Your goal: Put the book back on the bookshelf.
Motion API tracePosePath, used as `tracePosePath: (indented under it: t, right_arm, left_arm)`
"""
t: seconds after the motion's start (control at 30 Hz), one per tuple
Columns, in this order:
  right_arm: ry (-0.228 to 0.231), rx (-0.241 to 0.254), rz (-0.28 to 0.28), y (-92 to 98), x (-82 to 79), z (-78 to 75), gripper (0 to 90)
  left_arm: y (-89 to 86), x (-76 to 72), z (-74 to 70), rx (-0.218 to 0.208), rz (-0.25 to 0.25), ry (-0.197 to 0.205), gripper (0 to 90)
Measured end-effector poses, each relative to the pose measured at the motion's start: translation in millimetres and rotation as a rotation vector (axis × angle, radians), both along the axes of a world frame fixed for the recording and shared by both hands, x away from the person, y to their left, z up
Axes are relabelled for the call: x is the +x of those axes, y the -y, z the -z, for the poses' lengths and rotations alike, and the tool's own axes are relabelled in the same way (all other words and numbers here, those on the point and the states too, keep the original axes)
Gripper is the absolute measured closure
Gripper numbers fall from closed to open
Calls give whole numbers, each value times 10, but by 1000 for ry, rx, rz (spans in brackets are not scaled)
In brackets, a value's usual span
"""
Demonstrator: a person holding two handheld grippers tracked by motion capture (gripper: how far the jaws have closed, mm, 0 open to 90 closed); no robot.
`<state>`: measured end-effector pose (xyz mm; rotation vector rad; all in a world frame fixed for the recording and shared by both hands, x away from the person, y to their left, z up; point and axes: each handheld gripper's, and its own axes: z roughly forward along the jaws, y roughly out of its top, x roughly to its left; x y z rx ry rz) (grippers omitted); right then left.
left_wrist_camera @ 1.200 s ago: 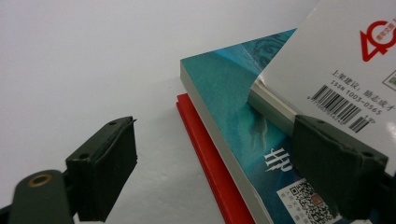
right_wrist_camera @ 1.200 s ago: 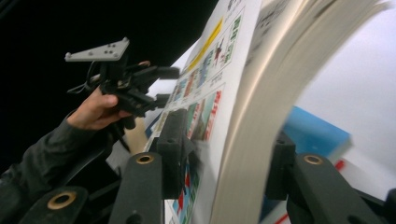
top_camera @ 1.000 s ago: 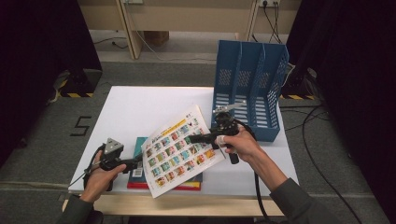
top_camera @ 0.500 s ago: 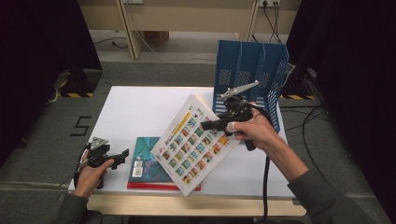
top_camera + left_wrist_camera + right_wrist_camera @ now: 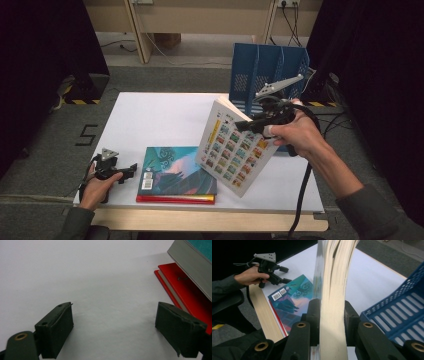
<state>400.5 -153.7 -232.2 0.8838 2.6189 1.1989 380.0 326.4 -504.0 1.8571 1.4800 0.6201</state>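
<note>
Book (image 5: 235,150): lifted clear of the table (image 5: 165,120), tilted, cover a grid of small coloured pictures; print too small to read; just in front of the blue rack (image 5: 267,70)
Right gripper (image 5: 250,124): jaws have just been closing, pads clamped on the book's page edge (image 5: 334,302)
Right hand (image 5: 295,132): raised above the table, forearm coming in from the lower right
Teal book (image 5: 175,170): flat near the front edge, barcode sticker at its corner, on a red book (image 5: 175,199)
Left gripper (image 5: 131,167): jaws wide apart, nothing between them, low over the table beside the red book (image 5: 182,292)
Left hand (image 5: 97,182): low at the table's front left corner
Floor mark (image 5: 86,135): "5"
</note>
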Motion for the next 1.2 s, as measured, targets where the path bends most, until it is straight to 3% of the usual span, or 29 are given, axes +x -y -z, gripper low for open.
tracePosePath:
  t: [0.13,0.2,0.33,0.47,0.53,0.6,0.87,1.2]
  right_arm:
    - [23,-28,39,107,-43,-24,738]
    - [41,-71,60,188,-58,-25,737]
    - [41,-102,97,296,-57,-5,737]
    - [27,-149,126,396,-25,123,737]
    - [13,-154,138,441,-10,201,736]
    - [13,-128,146,510,-23,199,736]
    - [-17,-103,157,579,-49,245,731]
    - [-46,-167,145,488,2,221,720]
  left_arm:
    - [1,0,-2,5,3,-5,134]
    - [7,2,0,8,4,-3,131]
    - [10,2,2,15,6,-5,126]
    - [10,3,2,15,7,-7,123]
    - [11,4,2,16,7,-6,122]
    - [12,5,3,18,6,-5,121]
    - [15,5,4,18,6,-4,121]
    - [15,3,3,18,7,-6,121]
